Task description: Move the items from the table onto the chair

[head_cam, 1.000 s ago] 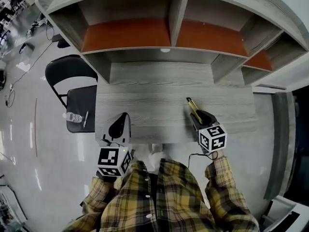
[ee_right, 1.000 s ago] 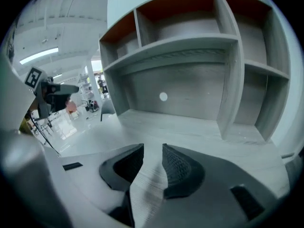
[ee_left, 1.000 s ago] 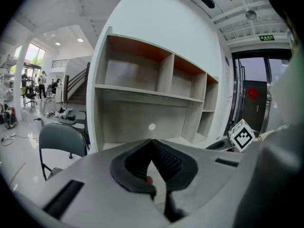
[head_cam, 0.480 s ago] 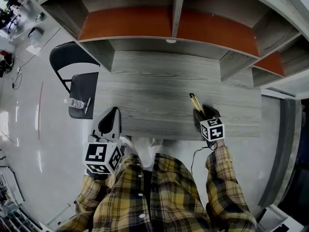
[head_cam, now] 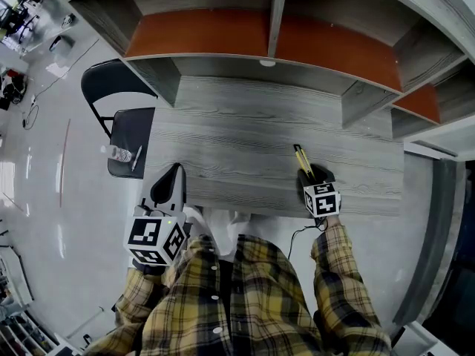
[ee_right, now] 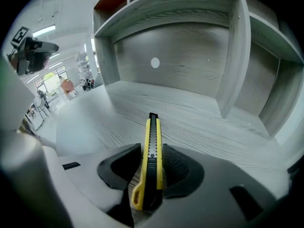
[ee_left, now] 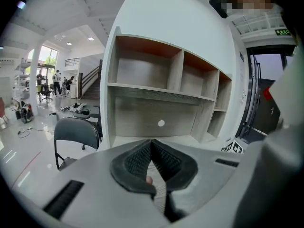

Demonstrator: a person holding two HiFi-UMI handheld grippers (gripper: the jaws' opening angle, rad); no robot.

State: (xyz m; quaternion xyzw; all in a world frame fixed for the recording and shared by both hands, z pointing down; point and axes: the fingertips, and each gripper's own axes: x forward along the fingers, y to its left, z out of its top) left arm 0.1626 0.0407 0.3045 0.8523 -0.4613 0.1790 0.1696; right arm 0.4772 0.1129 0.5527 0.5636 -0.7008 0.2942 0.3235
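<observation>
A yellow and black utility knife [head_cam: 300, 159] lies on the grey wooden table [head_cam: 245, 124] near its front right. My right gripper [head_cam: 308, 175] is down over it. Its jaws opened wide and have just been closing a little. In the right gripper view the knife [ee_right: 152, 146] sits lengthwise between the pads of my right gripper [ee_right: 151, 170], with a gap on its left side. My left gripper [head_cam: 169, 188] hovers at the table's front left corner. In its own view my left gripper [ee_left: 152, 163] is shut with nothing in it.
A black folding chair [head_cam: 133, 143] stands left of the table with a small plastic bottle [head_cam: 117, 153] and a pen [head_cam: 136, 159] on its seat. The chair [ee_left: 76, 134] also shows in the left gripper view. A shelf unit [head_cam: 267, 43] rises behind the table.
My right gripper has dropped down onto the table around the knife. My left gripper has stayed near the table's front left corner.
</observation>
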